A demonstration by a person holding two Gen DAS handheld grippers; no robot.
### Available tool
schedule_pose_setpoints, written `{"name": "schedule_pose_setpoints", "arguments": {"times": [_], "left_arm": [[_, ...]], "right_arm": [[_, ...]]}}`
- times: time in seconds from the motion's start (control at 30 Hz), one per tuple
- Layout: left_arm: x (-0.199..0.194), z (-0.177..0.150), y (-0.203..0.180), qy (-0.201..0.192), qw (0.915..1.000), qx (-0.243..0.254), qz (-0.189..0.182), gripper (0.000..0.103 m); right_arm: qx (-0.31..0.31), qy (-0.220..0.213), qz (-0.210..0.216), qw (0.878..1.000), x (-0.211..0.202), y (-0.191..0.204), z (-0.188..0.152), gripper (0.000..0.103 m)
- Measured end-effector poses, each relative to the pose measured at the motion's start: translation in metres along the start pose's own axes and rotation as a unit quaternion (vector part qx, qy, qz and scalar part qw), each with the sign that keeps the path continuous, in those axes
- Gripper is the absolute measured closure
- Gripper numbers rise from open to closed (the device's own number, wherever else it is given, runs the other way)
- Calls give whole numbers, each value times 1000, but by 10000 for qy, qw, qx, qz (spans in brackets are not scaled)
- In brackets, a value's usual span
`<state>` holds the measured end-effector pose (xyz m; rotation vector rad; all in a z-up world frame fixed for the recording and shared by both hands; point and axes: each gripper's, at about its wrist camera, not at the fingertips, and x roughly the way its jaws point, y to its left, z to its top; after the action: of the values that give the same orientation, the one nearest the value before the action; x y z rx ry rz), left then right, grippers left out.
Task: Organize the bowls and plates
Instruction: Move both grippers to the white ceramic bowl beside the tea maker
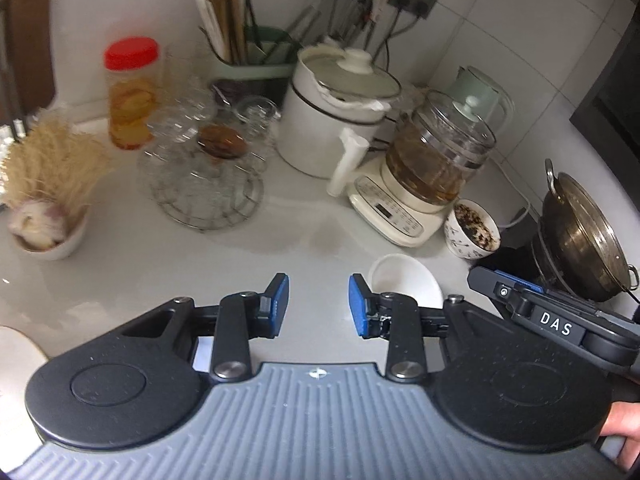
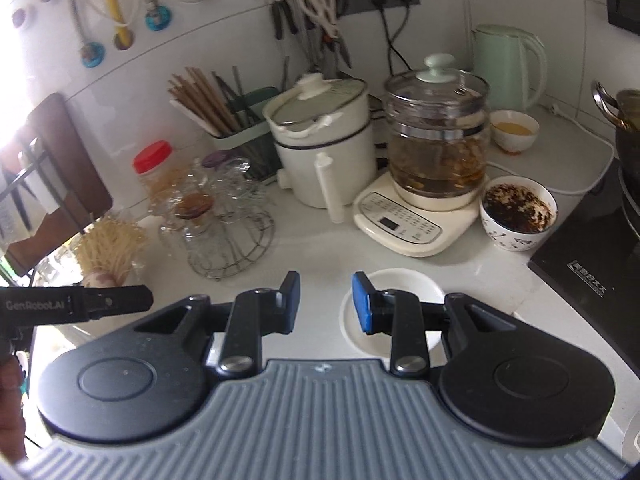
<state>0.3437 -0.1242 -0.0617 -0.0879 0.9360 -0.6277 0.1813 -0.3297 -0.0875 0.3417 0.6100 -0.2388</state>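
From my end the white bowl (image 2: 390, 280) at about 6 o'clock is half hidden behind the right hand-held gripper (image 2: 326, 304). A white plate (image 1: 16, 356) gets cut off at 9 o'clock, the wok (image 2: 624, 120) at 3. The glass jars (image 1: 188, 120) are too blurry to count.

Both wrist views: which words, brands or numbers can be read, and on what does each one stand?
"DAS": on the right gripper, seen from the left wrist view.
"GenRobot.AI": on the left gripper, seen from the right wrist view.
White label on the black cooktop: characters too blurred to read.
Panel of the cream kettle base: print too small to read.
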Motion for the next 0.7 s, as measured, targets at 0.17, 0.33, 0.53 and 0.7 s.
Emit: {"name": "schedule_pose_setpoints", "arguments": {"times": [0.17,0.33,0.53,0.7], "left_arm": [[27,4,-13,226,9997,-58,32,64],[55,7,-26,446,9990,-25,1,63],[105,8,-43,786,9968,123,69,60],[143,6,-48,995,9950,-91,37,55]], "right_arm": [[177,135,-129,9997,9,-29,3,71],[372,349,-99,9986,23,-58,4,71],[644,776,-5,9949,52,-95,2,70],[696,1098,72,9915,74,-114,-1,70]]}}
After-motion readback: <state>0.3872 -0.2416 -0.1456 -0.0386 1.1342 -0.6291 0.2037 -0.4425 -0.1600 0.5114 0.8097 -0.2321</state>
